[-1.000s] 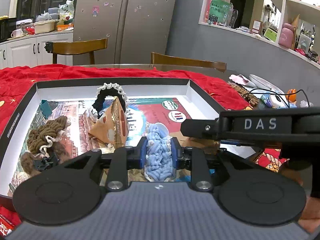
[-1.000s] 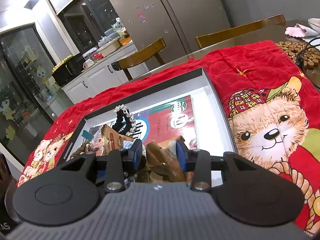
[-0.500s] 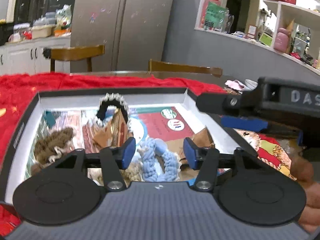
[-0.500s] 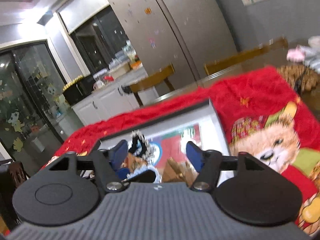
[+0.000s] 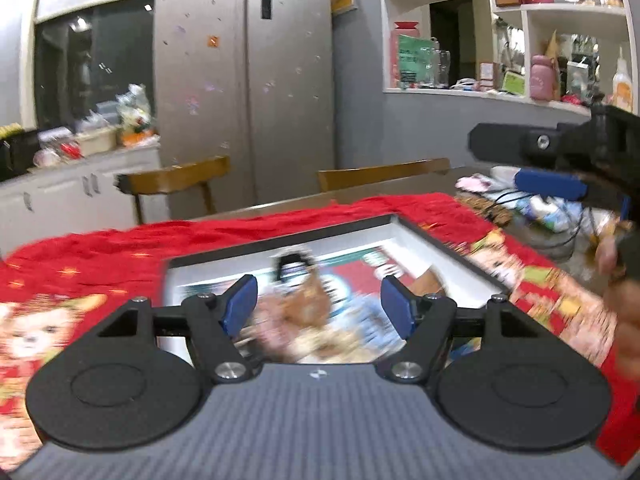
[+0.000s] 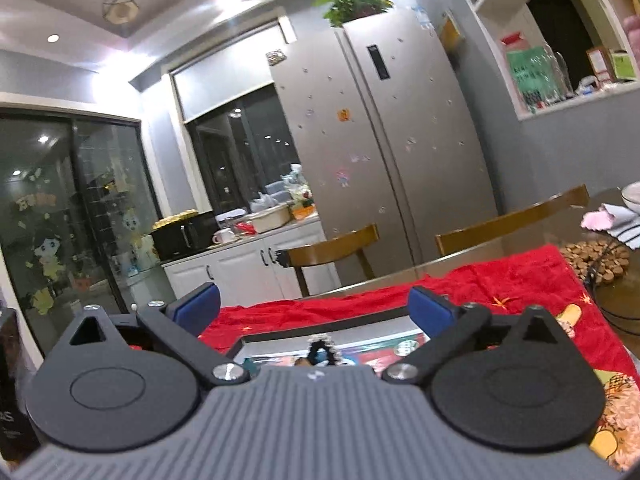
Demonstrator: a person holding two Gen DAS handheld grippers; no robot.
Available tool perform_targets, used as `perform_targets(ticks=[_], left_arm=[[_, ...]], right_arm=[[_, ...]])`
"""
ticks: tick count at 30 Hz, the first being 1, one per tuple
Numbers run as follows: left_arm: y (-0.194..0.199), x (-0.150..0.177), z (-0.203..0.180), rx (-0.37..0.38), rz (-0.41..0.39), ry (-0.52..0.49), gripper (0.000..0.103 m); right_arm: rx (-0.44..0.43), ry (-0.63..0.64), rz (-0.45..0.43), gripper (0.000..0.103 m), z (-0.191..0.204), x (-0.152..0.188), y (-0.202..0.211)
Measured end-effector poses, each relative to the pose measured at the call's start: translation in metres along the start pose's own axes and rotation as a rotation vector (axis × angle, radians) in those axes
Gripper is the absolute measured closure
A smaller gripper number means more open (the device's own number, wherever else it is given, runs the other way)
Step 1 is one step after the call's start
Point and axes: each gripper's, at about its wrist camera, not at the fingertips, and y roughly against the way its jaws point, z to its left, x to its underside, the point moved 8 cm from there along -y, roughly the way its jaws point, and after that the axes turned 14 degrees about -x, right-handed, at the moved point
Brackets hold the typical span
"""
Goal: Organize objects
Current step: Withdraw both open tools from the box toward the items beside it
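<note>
Both grippers are seen spread wide with nothing between the pads: the left gripper [image 5: 318, 308] and the right gripper [image 6: 314, 312]. The blurred objects [image 5: 320, 320] are left lying inside the shallow box [image 5: 440, 240] on the red cloth [image 5: 120, 248].

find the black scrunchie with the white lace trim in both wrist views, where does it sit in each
Left wrist: the scrunchie, blurred, stands in the box just above and between the open fingers.
Right wrist: scrunchie low centre, just above the gripper body.
Shared landmark: the steel fridge behind.
</note>
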Motion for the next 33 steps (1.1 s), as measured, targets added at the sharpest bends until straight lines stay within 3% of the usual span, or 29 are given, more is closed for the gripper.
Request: perform_targets(ticks=[5, 10, 16, 20, 22, 29, 33], left_arm=[[0.035, 0.021, 0.036, -0.093, -0.022, -0.017, 0.030], [0.052, 0.048, 0.044, -0.099, -0.006, -0.060, 0.029], [0.040, 0.088, 0.034, -0.055, 0.140, -0.086, 0.029], [0.028, 0.102, 0.040, -0.132, 0.179, -0.100, 0.029], [0.023, 0.105, 0.045, -0.125, 0.212, -0.063, 0.029], [0.020, 0.108, 0.051, -0.100, 0.235, -0.015, 0.028], [0.017, 0.106, 0.055, -0.102, 0.255, 0.015, 0.021]], right_arm=[[-0.025, 0.042, 0.067, 0.000, 0.023, 0.021, -0.010], [0.003, 0.010, 0.160, 0.000, 0.030, 0.051, -0.024], [0.030, -0.069, 0.271, 0.000, 0.028, 0.087, -0.031], [0.010, -0.070, 0.318, 0.000, 0.033, 0.099, -0.035], [0.015, -0.057, 0.337, 0.000, 0.034, 0.105, -0.036], [0.036, -0.070, 0.409, 0.000, 0.029, 0.120, -0.044], [0.030, -0.098, 0.446, 0.000, 0.024, 0.126, -0.048]])
